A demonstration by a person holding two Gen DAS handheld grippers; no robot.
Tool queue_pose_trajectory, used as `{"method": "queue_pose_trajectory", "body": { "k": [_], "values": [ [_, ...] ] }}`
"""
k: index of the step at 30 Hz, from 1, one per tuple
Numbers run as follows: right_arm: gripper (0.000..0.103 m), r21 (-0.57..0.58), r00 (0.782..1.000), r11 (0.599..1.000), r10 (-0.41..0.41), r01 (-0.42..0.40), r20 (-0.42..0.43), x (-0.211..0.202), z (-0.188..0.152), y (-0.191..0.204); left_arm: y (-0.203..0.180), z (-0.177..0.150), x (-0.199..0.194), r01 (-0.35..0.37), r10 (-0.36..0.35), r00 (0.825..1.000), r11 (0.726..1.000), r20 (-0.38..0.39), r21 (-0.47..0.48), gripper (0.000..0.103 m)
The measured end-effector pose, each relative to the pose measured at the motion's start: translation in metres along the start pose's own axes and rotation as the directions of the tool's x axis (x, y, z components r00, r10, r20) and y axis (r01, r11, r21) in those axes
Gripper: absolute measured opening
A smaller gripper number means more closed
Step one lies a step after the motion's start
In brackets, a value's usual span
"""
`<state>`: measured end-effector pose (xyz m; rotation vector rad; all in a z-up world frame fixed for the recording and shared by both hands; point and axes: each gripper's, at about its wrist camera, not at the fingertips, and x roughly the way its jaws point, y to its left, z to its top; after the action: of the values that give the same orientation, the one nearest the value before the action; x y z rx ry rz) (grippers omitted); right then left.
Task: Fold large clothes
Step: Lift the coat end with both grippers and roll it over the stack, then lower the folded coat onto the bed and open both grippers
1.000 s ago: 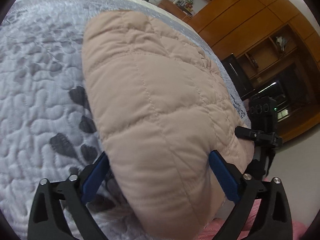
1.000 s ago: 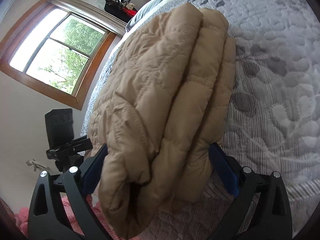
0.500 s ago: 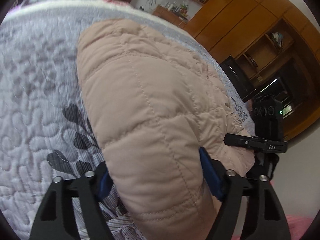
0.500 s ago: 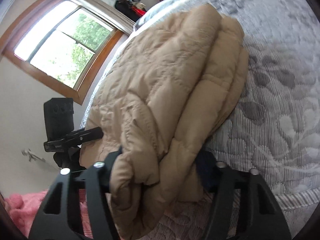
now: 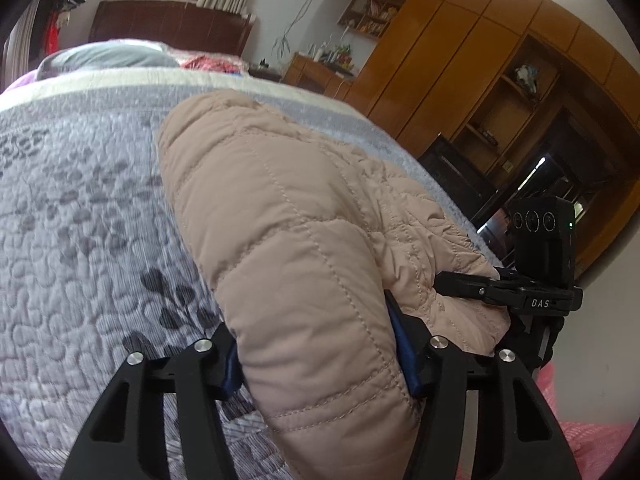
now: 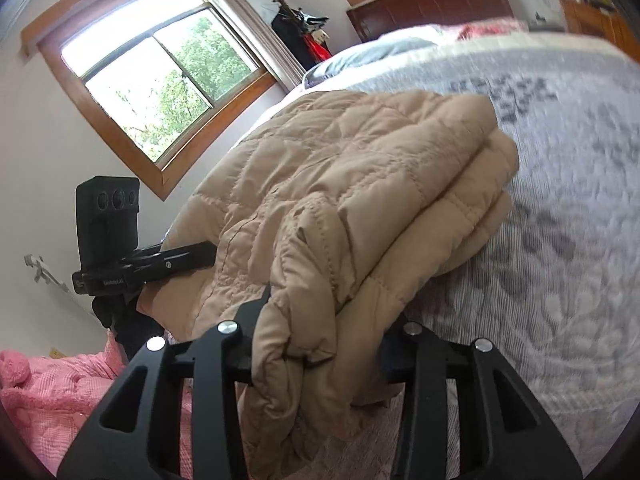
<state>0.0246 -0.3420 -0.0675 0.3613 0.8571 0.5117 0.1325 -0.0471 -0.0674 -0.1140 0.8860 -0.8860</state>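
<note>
A folded beige quilted jacket (image 5: 304, 232) lies on the grey patterned bedspread (image 5: 80, 216). My left gripper (image 5: 320, 344) is shut on its near rounded edge, the blue pads squeezing the padding. In the right wrist view the same jacket (image 6: 352, 184) shows as several stacked layers. My right gripper (image 6: 324, 344) is shut on the near end of those layers. Each gripper shows in the other's view: the right one at the jacket's right side (image 5: 516, 292), the left one at its left side (image 6: 132, 268).
The bedspread (image 6: 560, 240) stretches to pillows and a dark headboard (image 5: 168, 28). Wooden wardrobes and shelves (image 5: 500, 80) stand to the right of the bed. A window (image 6: 160, 76) is on the left wall. Pink cloth (image 6: 52, 392) lies at the bed's near edge.
Both grippers have closed from wide open onto the jacket's near end. Both views have tilted up, showing more of the room.
</note>
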Motion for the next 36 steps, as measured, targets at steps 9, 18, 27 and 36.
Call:
{"method": "queue_pose_trajectory", "body": {
  "k": [9,18,27,36],
  "values": [
    [0.038,-0.102,0.999,0.994,-0.035,0.038,0.023,0.022,0.062,0.015,0.018,0.046,-0.013,-0.045,0.043,0.994,0.999,0.098,0.021,0.059],
    [0.038,-0.191,0.998,0.979,-0.065,0.064,-0.001,0.111,0.153,0.016,0.094,0.098,-0.002,-0.106,0.114,0.979,0.993,0.170,-0.056,0.059],
    [0.041,-0.098,0.994,0.995,0.001,-0.012,-0.111,0.216,0.166,-0.042,0.193,0.096,0.045,-0.154,0.174,0.980,0.969,0.094,-0.195,0.062],
    [0.071,0.083,0.987,0.996,0.055,-0.043,-0.150,0.209,0.161,-0.066,0.213,0.082,0.051,-0.122,0.133,0.991,0.960,0.030,-0.252,0.081]
  ]
}}
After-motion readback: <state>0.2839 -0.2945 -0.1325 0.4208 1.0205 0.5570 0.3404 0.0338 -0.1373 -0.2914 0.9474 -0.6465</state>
